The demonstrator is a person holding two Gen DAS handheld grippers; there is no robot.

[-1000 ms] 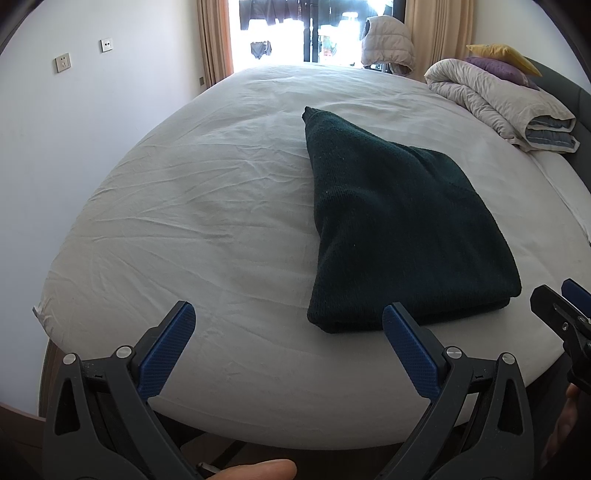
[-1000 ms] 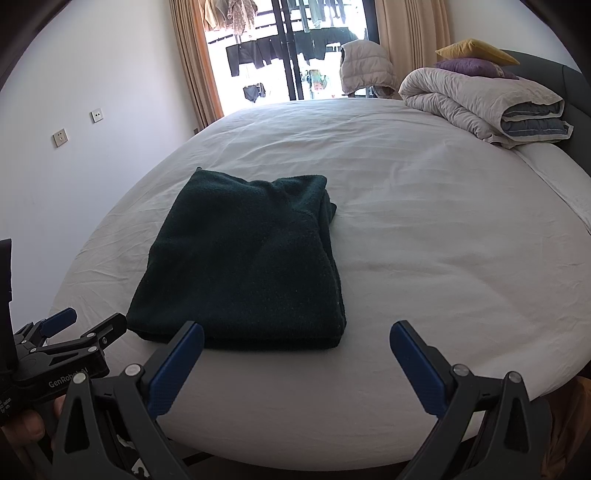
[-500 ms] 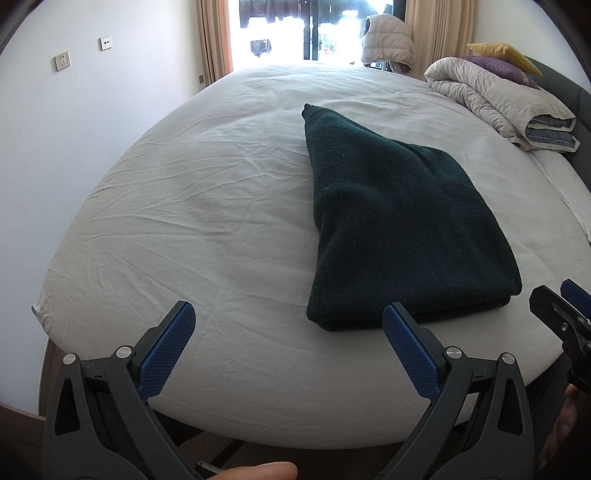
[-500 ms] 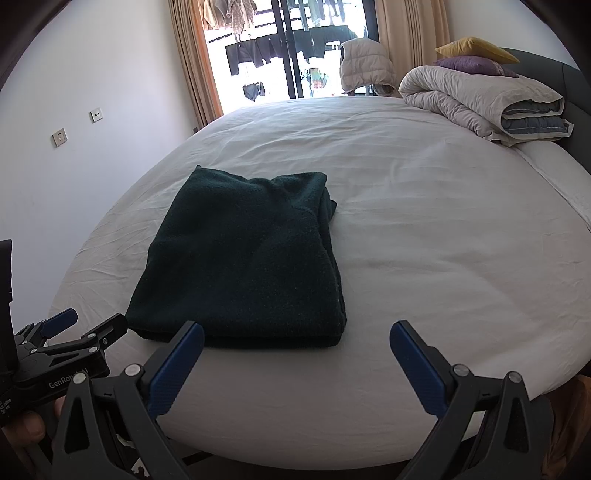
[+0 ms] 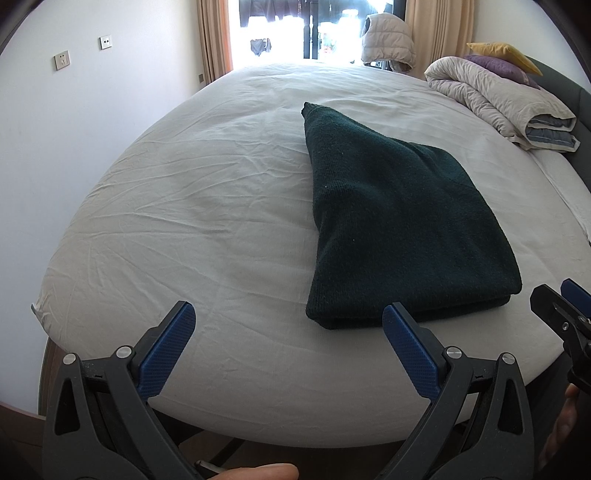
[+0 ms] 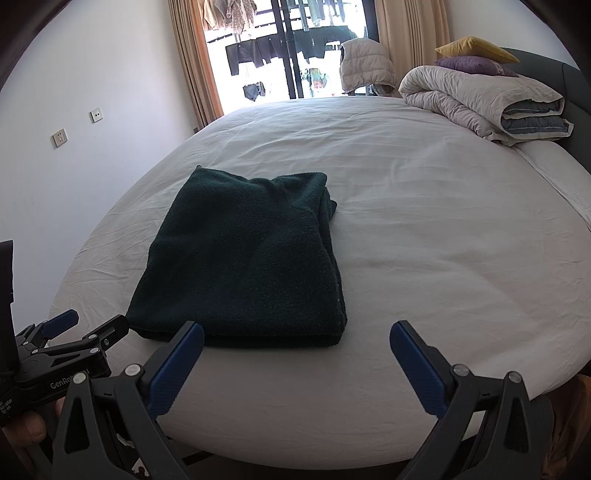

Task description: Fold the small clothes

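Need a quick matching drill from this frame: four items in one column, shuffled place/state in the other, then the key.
Items:
1. dark green garment
2. rolled duvet
3. yellow pillow
4. left gripper

States:
A. topmost on the pile at the bed's far right
B. open, holding nothing
C. folded flat near the bed's front edge
D. bundled under two pillows

Pairs: 1-C, 2-D, 3-A, 4-B

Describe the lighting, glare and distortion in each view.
Left wrist view: the balcony door is blown out to white, and the dark green garment loses knit detail; fisheye bows the bed into a dome. Right wrist view: the door is less washed out, hanging laundry readable; same curvature, dark corner vignetting, focus sharp.
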